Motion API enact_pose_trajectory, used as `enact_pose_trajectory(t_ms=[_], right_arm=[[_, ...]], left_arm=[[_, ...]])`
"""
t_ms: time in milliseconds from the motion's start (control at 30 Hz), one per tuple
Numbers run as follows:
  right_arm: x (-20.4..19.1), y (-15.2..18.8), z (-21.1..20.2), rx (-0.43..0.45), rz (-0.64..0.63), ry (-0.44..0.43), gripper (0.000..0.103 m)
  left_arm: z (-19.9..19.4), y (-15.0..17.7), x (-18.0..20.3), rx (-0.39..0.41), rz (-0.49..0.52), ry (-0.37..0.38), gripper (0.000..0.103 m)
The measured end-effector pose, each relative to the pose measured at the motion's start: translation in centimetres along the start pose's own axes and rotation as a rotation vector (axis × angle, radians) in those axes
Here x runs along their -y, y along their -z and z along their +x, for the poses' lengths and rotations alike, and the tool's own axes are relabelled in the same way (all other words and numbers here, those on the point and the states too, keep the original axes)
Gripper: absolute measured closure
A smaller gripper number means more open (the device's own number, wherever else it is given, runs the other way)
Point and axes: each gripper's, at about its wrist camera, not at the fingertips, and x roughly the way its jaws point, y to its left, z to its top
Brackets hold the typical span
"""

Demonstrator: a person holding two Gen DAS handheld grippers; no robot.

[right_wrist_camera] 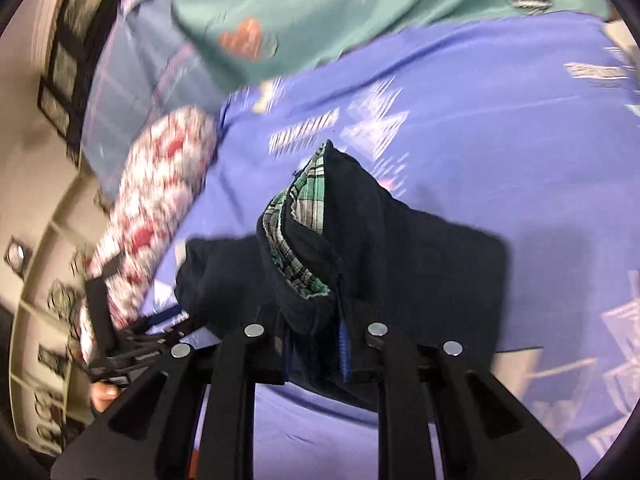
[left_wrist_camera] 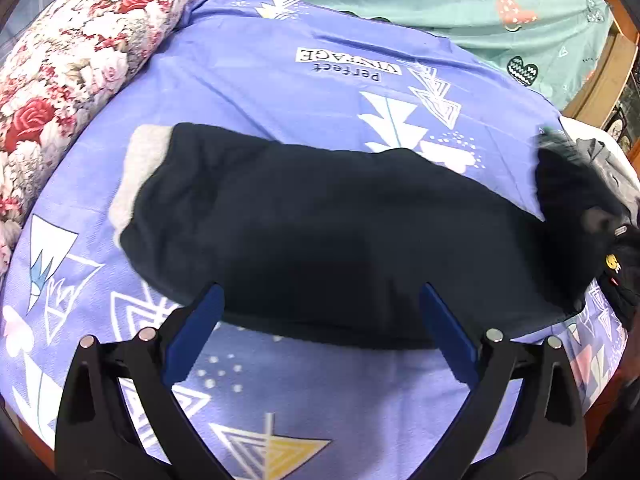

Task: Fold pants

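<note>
Dark navy pants (left_wrist_camera: 320,232) lie stretched across the bed, long and flat in the left wrist view, with a pale fleecy lining (left_wrist_camera: 138,176) showing at their left end. At the right end the fabric is bunched and lifted, and the right wrist view shows why: the right hand-held gripper (right_wrist_camera: 316,344) has its blue pads pressed in on a fold of the waist, pinching the pants (right_wrist_camera: 400,248), with a green plaid lining (right_wrist_camera: 298,220) gaping open just above the grip.

Around them, a rose-printed pillow (left_wrist_camera: 80,60) sits at the far left edge of the bed, well clear of the cloth. A teal sheet with hearts (left_wrist_camera: 460,4) lies beyond, along the far side. Nothing rests on the pants.

The bed wears a lavender cover (left_wrist_camera: 260,80) printed with white triangles and the words "Perfect Vintage". A wooden bed frame (left_wrist_camera: 600,76) shows at the right, and the right wrist view catches a cream wall with dark framed pictures (right_wrist_camera: 68,52), all blurred.

The left hand-held gripper (left_wrist_camera: 320,332) hangs over the near edge of the pants, blue fingers (left_wrist_camera: 444,332) spread wide, the dark hem lying just between and beyond their tips; whether they touch it is unclear.
</note>
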Motion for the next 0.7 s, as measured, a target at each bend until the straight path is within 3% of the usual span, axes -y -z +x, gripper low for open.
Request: enact_pose_trajectory(t_ms=[100,167,233,267,300,367,433,533,633,667,700], right_arm=[[-1.9,1.4,5.2,-0.129,-0.082,0.054,0.084],[-2.2,2.5,7.6,-0.206,-0.123,0.096,0.078],[-2.3,2.8,7.8,-0.204,-0.117,0.026,0.054],[-2.4,2.7,7.6,-0.214,-0.106,-0.015,0.035],[-2.3,2.5,7.2,-0.231,-0.087,-0.063,0.031],[-1.8,1.9,6.1,-0.232,-0.067,-0.112,0.031],[-0.5,1.0,3.6,-0.166,-0.056,-0.121,0.031],[2.2,-0.1,0.3,-0.031,-0.068,0.033,0.035],[6.6,-1.4,-1.2,0.017,-0.026,0.271,0.062],[7.6,-1.6,-1.2,0.016,-0.011,0.289,0.077],[8.5,-1.6,-1.4,0.017,-0.002,0.289,0.082]], left_arm=[[-0.2,0.2,-0.9,0.000,-0.020,-0.005,0.004],[-0.3,0.3,-1.3,0.000,-0.033,-0.005,0.004],[-0.2,0.3,-1.5,-0.004,-0.036,-0.007,0.004],[-0.2,0.3,-1.5,-0.005,-0.037,-0.007,0.004],[-0.1,0.2,-1.5,-0.006,-0.037,-0.006,0.004],[0.1,0.0,-1.1,-0.011,-0.033,0.000,0.004],[0.1,-0.3,-0.5,-0.007,-0.023,0.008,0.004],[-0.1,-1.0,1.0,0.008,0.010,0.020,0.004],[-0.2,-1.6,2.8,0.020,0.033,0.036,0.004],[-0.2,-1.7,3.3,0.019,0.042,0.041,0.004],[-0.1,-1.9,4.1,0.019,0.055,0.043,0.004]])
